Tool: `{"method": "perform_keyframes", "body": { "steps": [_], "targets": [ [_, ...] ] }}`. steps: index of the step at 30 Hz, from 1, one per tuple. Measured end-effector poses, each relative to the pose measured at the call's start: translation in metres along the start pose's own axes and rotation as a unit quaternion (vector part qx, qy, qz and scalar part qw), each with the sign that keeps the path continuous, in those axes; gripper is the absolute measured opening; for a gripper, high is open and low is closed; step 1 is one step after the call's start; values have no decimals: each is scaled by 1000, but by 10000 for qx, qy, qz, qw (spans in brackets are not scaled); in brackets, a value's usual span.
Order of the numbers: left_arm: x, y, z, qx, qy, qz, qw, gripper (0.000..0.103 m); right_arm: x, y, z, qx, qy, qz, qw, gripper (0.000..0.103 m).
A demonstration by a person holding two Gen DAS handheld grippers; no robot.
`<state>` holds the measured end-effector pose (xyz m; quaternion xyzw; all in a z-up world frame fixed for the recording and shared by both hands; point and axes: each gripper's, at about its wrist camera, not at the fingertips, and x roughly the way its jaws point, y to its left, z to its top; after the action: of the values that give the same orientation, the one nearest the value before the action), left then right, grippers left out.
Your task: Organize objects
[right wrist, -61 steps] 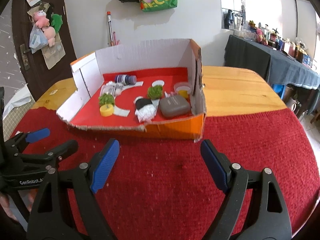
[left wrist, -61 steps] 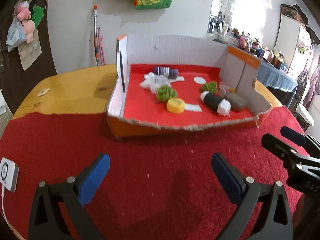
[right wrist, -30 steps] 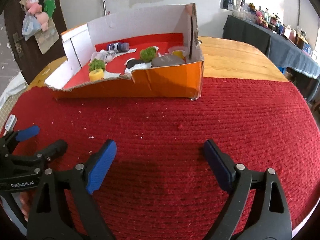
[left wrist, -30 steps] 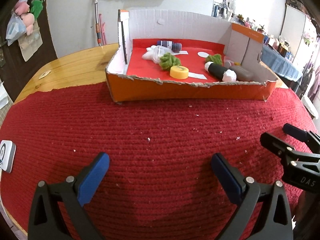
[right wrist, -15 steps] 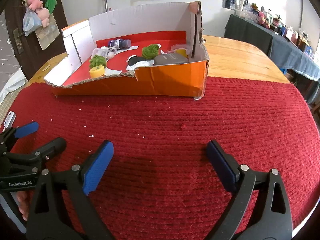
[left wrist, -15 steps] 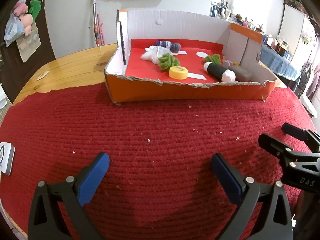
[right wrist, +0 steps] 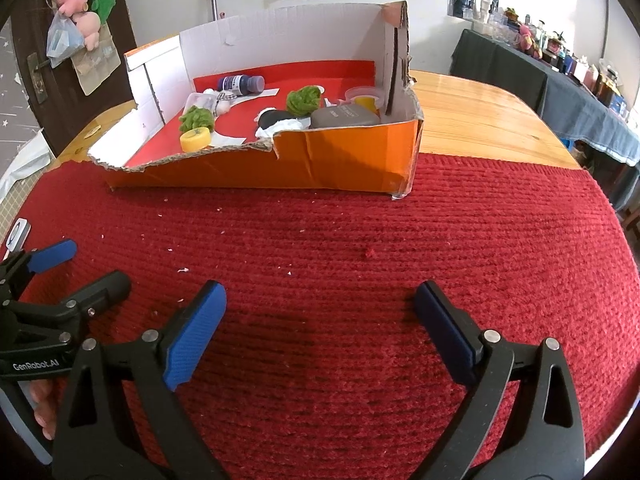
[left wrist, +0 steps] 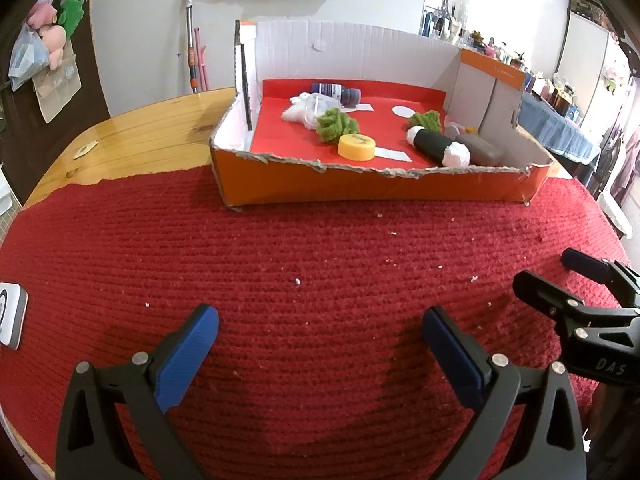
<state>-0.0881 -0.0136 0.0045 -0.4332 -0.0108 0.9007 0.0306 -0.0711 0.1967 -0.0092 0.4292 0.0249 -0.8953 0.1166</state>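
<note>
An orange cardboard box (left wrist: 376, 188) with a torn front wall and red floor stands at the far side of the mat. Inside lie a yellow tape roll (left wrist: 356, 147), green pompoms (left wrist: 336, 128), a black-and-white roll (left wrist: 438, 146), a grey case (left wrist: 480, 150), a dark bottle (left wrist: 336, 92) and a clear tub (left wrist: 316, 110). My left gripper (left wrist: 318, 316) hovers open over bare mat, well short of the box. My right gripper (right wrist: 320, 290) is beside it, its jaws opening with nothing between them. From the right wrist the box (right wrist: 340, 160) shows the grey case (right wrist: 344, 117) nearest.
A red knitted mat (left wrist: 320, 248) covers the near half of the wooden table (left wrist: 152, 132). A small white device (left wrist: 10, 320) lies at the mat's left edge. A dark-draped side table (right wrist: 560, 92) stands to the right. Small crumbs dot the mat.
Since two seconds ago both views sank closer to the mat, then held nearly still. The right gripper's fingers have spread slightly wider. Nothing in the box has moved.
</note>
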Motion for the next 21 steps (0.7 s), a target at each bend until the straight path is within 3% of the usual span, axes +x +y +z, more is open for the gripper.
{"method": "perform_keyframes", "body": {
  "steps": [21],
  "targets": [
    [1, 0, 0, -6, -3, -4, 10000, 103, -1, -1, 0, 35, -19, 57, 10000, 99]
  ]
}}
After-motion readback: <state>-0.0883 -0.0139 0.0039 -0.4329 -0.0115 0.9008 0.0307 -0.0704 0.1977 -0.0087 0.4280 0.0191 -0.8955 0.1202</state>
